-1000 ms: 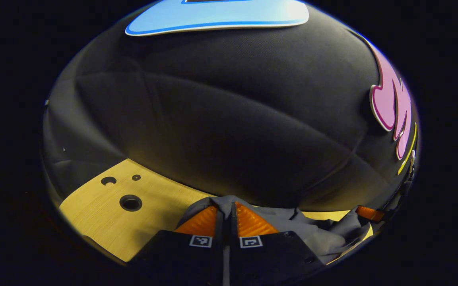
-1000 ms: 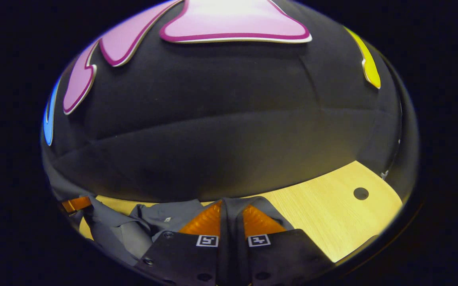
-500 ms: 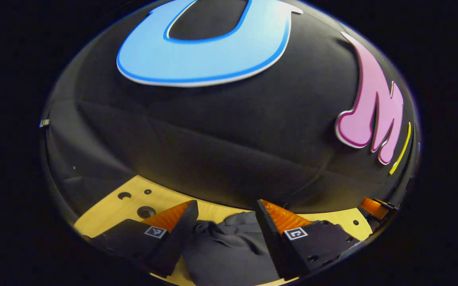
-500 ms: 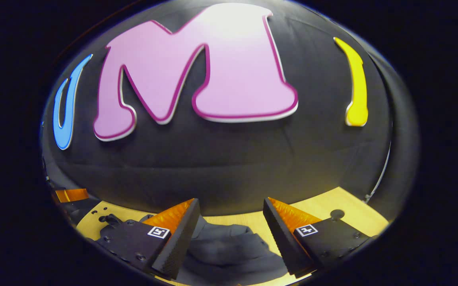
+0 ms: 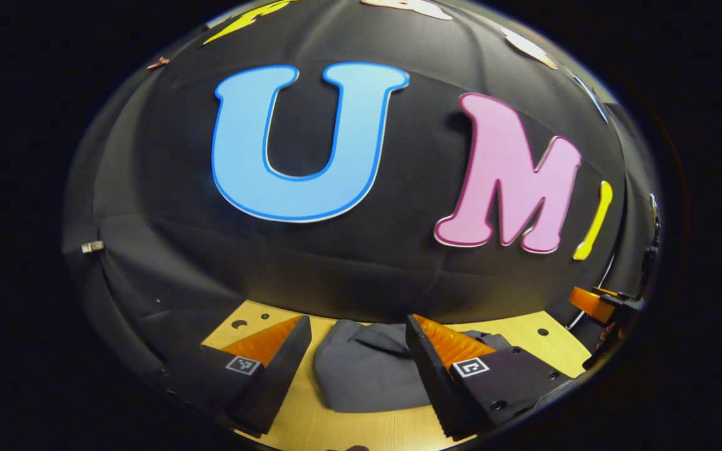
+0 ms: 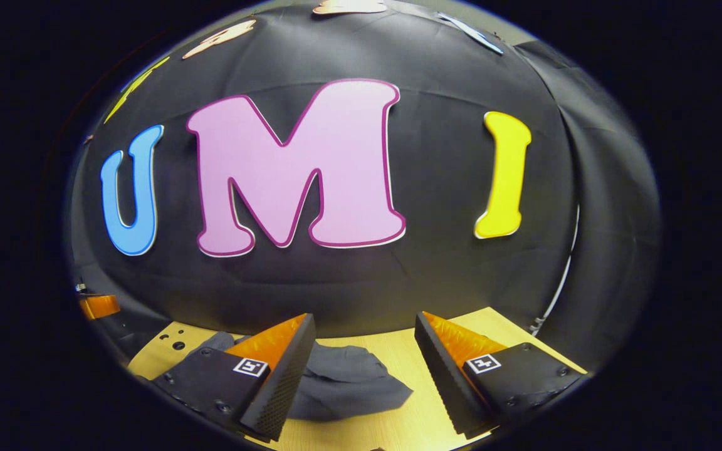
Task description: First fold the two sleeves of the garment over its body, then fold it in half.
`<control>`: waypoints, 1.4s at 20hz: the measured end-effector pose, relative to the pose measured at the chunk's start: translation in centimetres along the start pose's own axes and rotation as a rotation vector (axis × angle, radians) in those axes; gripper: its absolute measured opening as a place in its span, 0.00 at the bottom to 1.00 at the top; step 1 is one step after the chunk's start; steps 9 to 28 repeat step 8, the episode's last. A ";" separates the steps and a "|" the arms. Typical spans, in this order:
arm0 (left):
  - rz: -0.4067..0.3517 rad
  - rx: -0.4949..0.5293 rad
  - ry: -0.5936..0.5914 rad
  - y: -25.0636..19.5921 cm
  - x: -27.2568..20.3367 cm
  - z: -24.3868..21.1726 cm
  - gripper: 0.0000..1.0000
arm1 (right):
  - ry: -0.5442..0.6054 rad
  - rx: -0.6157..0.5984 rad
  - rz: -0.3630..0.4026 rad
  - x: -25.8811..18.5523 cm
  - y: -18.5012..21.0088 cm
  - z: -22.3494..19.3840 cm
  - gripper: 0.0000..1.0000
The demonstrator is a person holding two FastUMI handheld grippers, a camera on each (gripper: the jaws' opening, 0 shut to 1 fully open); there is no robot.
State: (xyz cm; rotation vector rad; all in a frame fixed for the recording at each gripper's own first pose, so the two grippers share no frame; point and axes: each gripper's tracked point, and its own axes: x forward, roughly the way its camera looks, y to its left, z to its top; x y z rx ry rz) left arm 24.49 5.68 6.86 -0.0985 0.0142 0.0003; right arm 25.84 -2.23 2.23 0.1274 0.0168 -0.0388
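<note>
The garment (image 5: 361, 366) lies as a compact grey bundle on the wooden worktop (image 5: 342, 426), close to its far edge where the booth's black cloth wall comes down. From my left gripper view it sits just ahead of my left gripper (image 5: 356, 351) and between its two spread fingers, leaning a little toward the inner finger; the fingers touch no cloth that I can see. From my right gripper view the same bundle (image 6: 348, 382) lies ahead and off to the left, partly behind my right gripper's near finger, with bare wood in front of the other finger. My right gripper (image 6: 364, 357) is likewise released, jaws wide apart, holding nothing.

I judge the cloth to run across the worktop, parallel to the far edge, with its bulk nearer my left side than my right. The other gripper (image 5: 590, 304) shows at the right rim of the left gripper view, apart from the cloth.

The bundle looks folded over already, though I cannot tell how neatly its layers lie. If anything needs tidying, my left gripper is the better placed.
</note>
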 end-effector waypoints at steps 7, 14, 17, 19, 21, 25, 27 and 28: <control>-0.085 -0.001 -0.013 -3.8 -10.6 0.4 0.95 | -0.002 -0.084 0.022 -10.2 -0.2 1.2 0.98; -0.081 -0.016 -0.028 -3.8 -11.8 0.5 0.95 | 0.004 -0.082 0.026 -11.5 -0.1 1.1 0.98; -0.081 -0.016 -0.028 -3.8 -11.8 0.5 0.95 | 0.004 -0.082 0.026 -11.5 -0.1 1.1 0.98; -0.081 -0.016 -0.028 -3.8 -11.8 0.5 0.95 | 0.004 -0.082 0.026 -11.5 -0.1 1.1 0.98; -0.081 -0.016 -0.028 -3.8 -11.8 0.5 0.95 | 0.004 -0.082 0.026 -11.5 -0.1 1.1 0.98; -0.081 -0.016 -0.028 -3.8 -11.8 0.5 0.95 | 0.004 -0.082 0.026 -11.5 -0.1 1.1 0.98; -0.081 -0.016 -0.028 -3.8 -11.8 0.5 0.95 | 0.004 -0.082 0.026 -11.5 -0.1 1.1 0.98; -0.081 -0.016 -0.028 -3.8 -11.8 0.5 0.95 | 0.004 -0.082 0.026 -11.5 -0.1 1.1 0.98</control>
